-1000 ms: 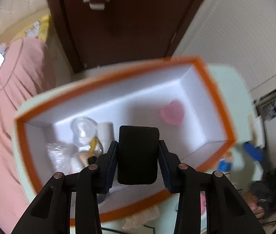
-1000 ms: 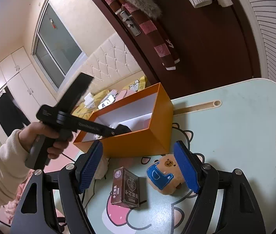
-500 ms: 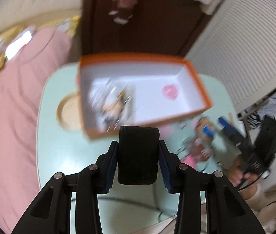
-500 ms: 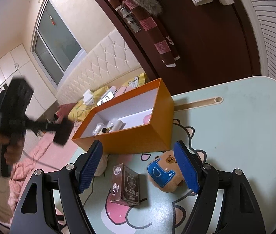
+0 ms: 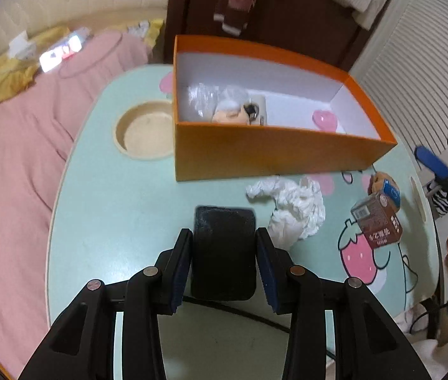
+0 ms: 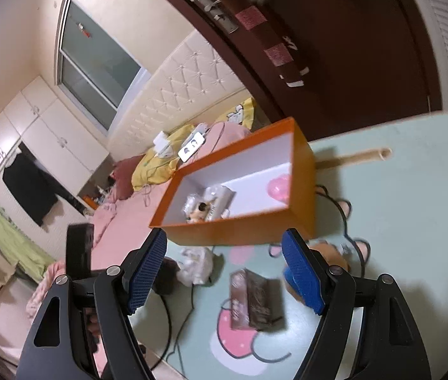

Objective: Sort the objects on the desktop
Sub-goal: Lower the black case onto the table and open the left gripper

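The left gripper (image 5: pixel 224 262) has a black rectangular object (image 5: pixel 224 250) between its blue pads; its jaws have just been opening, and slim gaps show on both sides, so the pads no longer press it. From that claw, crumpled white tissue (image 5: pixel 293 209) lies at two o'clock on the mint-green table (image 5: pixel 113 215), and a brown carton (image 5: pixel 379 224) at three o'clock, with a plush bear (image 5: pixel 385 183) just beyond it. The orange box (image 5: pixel 255 152) stands at twelve o'clock, holding a pink heart (image 5: pixel 325 119) and small wrapped items.

The right gripper (image 6: pixel 224 269) hangs wide apart and empty above the carton (image 6: pixel 255 300). Only its view shows the window (image 6: pixel 97 66), the wardrobe (image 6: pixel 43 129) and the padded headboard (image 6: pixel 186 88); only the left view shows the round recess (image 5: pixel 144 129) at eleven o'clock and the pink bedding (image 5: pixel 11 171).
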{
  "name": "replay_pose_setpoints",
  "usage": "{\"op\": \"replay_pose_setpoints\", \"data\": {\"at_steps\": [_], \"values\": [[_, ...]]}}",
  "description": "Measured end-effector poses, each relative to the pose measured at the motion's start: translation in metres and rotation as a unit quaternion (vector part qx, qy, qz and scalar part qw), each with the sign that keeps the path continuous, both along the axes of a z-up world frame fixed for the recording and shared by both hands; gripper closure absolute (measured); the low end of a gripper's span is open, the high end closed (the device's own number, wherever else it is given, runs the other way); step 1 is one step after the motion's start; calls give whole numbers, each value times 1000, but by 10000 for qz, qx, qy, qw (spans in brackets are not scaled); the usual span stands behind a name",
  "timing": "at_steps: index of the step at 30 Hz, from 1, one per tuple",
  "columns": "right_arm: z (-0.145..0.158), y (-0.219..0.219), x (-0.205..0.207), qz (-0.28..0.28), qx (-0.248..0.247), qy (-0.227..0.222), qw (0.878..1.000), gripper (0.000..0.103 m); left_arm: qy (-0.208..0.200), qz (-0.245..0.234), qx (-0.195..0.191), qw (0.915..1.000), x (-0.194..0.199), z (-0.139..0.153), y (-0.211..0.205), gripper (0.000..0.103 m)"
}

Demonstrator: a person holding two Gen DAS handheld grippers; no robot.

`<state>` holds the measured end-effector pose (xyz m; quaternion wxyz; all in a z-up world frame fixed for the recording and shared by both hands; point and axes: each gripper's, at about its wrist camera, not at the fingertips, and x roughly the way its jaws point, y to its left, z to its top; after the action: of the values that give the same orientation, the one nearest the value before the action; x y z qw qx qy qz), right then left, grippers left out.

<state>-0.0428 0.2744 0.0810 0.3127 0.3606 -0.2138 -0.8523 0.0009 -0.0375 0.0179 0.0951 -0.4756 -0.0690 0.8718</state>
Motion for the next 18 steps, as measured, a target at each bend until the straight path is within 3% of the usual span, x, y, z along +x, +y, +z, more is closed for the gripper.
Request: {"op": "replay_pose_setpoints", "data": {"at_steps": [3,9,14,17,18], "values": [[21,-24,-15,274,332,12,9991,27,487,198,142,9985,9,5,-5,26],[46,-85,-54,721,1381,-76,9878,27,1376,845,320,9864,30,8,-20,18],[33,-119,-108,643,2117,-928,9708,27,2102,1212,315,9696,50,5,-31,16],[19,-119,-136,446,2581,-1436,9544,30,2162,1196,155,9689,48,2,-29,14],[13,-117,-143,445,2653,-1678,9484,37,2117,1152,127,9704,46,0,-29,14]]}}
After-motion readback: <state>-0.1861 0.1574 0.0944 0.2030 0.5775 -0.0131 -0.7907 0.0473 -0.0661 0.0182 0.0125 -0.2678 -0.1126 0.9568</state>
